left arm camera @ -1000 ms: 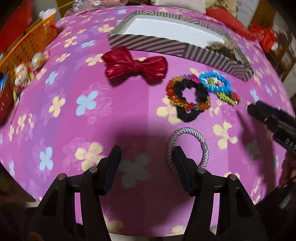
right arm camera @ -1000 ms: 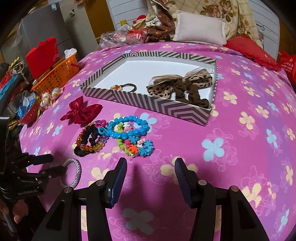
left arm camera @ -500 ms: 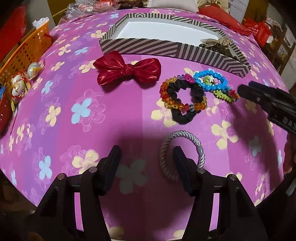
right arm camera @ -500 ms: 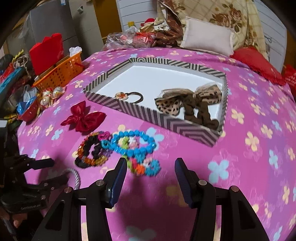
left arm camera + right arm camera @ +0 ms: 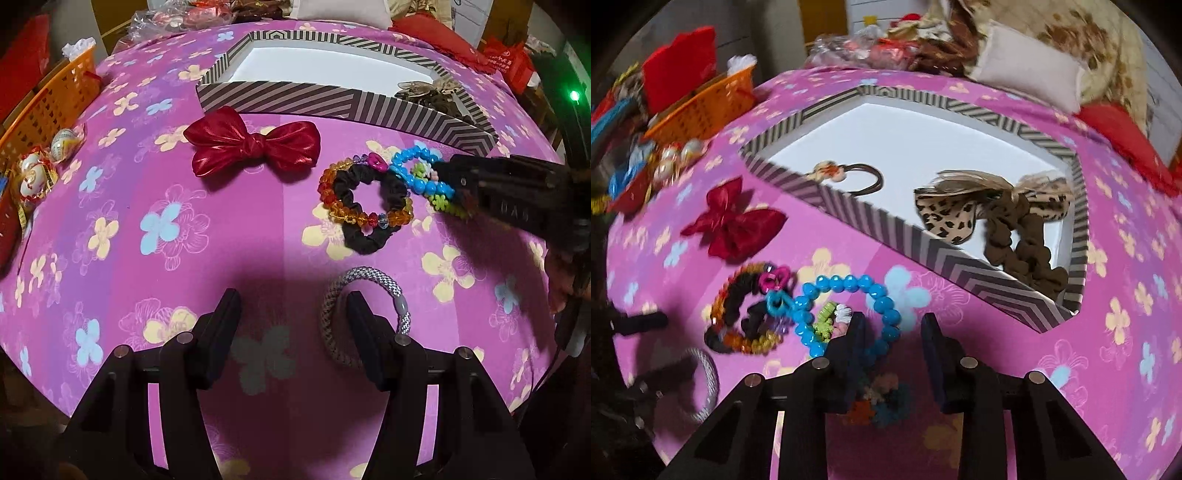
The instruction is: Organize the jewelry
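Beads of the blue bracelet point(image 5: 849, 295) are lying on the pink bed point(image 5: 1015, 350), its near-right arc between my right gripper point(image 5: 892, 332) fingers, which are closing but not yet pressing. Left gripper point(image 5: 291, 314) is hanging wide open, empty, straddling the grey hair tie point(image 5: 369, 280).
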Motion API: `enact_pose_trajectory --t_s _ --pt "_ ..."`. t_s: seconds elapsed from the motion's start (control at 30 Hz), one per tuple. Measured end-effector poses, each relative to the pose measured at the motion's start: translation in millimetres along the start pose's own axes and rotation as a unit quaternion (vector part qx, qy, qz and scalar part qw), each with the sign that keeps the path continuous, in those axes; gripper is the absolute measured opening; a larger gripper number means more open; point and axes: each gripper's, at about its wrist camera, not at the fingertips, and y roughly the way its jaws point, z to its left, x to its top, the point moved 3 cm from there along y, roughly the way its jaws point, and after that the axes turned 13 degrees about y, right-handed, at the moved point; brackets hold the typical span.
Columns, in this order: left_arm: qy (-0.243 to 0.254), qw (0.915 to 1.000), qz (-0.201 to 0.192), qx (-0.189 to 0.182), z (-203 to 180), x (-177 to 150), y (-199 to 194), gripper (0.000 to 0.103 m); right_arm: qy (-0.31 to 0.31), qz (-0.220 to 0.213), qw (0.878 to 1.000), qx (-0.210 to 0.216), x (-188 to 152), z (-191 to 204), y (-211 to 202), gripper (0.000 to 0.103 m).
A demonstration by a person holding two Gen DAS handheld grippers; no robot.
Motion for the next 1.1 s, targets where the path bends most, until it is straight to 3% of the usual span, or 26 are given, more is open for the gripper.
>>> enact_pose_trajectory --t_s 0.1,0.2,0.23,0.3,0.33,0.37,0.6,1.1 --pt "0.002 1.0 0.002 0.001 -2 1 1 0.062 -0.004 0.001 1.0 0.0 2 -1 2 0.03" --pt "0.009 1.0 0.001 0.002 -3 1 1 0.062 -0.019 -0.005 1.0 -0.002 0 2 1 0.007" --pt "0.011 0.9999 0.0 0.003 -3 1 1 0.061 -0.023 -0.007 1.0 -0.005 0 4 1 0.007" --pt "0.014 0.9999 -0.01 0.0 -4 0 -2 0.035 -0.018 -0.009 1.0 0.005 -1 3 -2 0.008" --pt "0.013 0.9998 -0.013 -0.005 -4 0 -3 0.01 -0.011 -0.017 1.0 0.012 -1 2 -8 0.008" --pt "0.007 0.9997 -0.014 -0.019 -3 0 -2 0.007 -0.008 -0.025 1.0 0.012 0 2 -13 0.007" --pt "-0.035 0.9966 -0.02 -0.072 8 -4 -7 0.006 -0.01 -0.083 0.996 0.023 10 9 -65 0.008" --pt "-0.048 0.9964 -0.049 -0.051 17 3 -43 0.006 0.007 -0.116 0.992 0.056 12 12 -115 0.008"
